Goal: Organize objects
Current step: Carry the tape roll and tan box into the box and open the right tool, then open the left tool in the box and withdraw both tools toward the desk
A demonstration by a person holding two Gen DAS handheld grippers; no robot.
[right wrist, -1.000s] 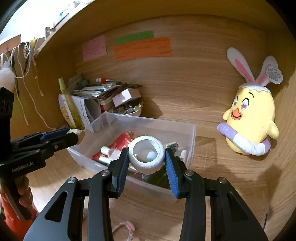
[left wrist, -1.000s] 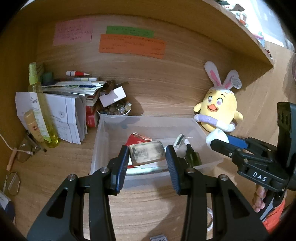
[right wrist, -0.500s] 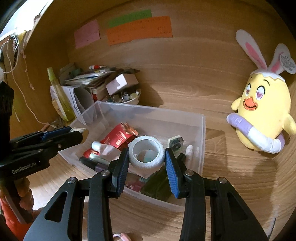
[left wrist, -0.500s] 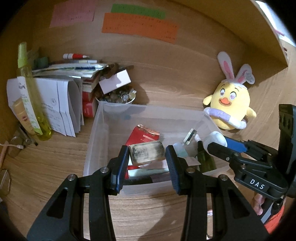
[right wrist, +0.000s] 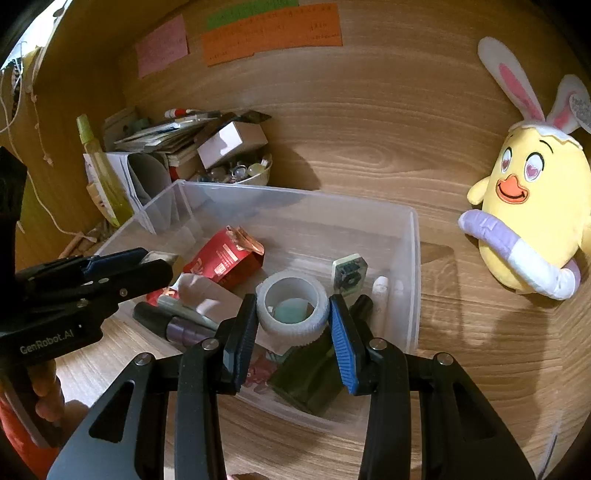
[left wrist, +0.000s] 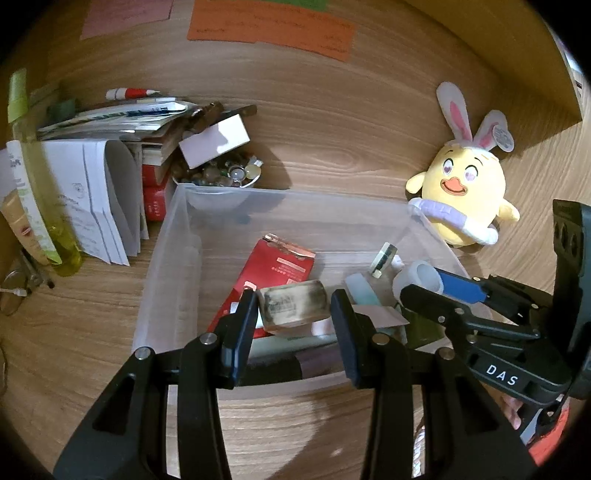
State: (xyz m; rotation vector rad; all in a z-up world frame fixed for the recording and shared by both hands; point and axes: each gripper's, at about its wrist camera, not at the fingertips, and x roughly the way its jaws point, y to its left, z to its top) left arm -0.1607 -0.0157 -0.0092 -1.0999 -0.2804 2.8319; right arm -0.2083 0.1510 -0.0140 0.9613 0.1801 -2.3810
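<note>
My left gripper (left wrist: 293, 314) is shut on a worn beige block (left wrist: 293, 308) and holds it over the front of the clear plastic bin (left wrist: 295, 201). My right gripper (right wrist: 292, 317) is shut on a white tape roll (right wrist: 291, 310) over the same bin (right wrist: 413, 258). The bin holds a red packet (left wrist: 280, 266), a green bottle (right wrist: 310, 373), a purple tube (right wrist: 184, 330) and other small items. The right gripper shows in the left wrist view (left wrist: 421, 286) at the bin's right; the left gripper shows in the right wrist view (right wrist: 155, 264) at its left.
A yellow bunny-eared plush (left wrist: 465, 195) sits right of the bin. At back left are a bowl of small trinkets (left wrist: 221, 173), a white box (left wrist: 216, 140), stacked books and papers (left wrist: 96, 184) and a yellow-green spray bottle (left wrist: 40, 184). Coloured notes (right wrist: 273, 33) hang on the wooden back wall.
Both grippers have moved forward and down over the bin, still holding the block and the tape roll. The bin now fills more of both views.
</note>
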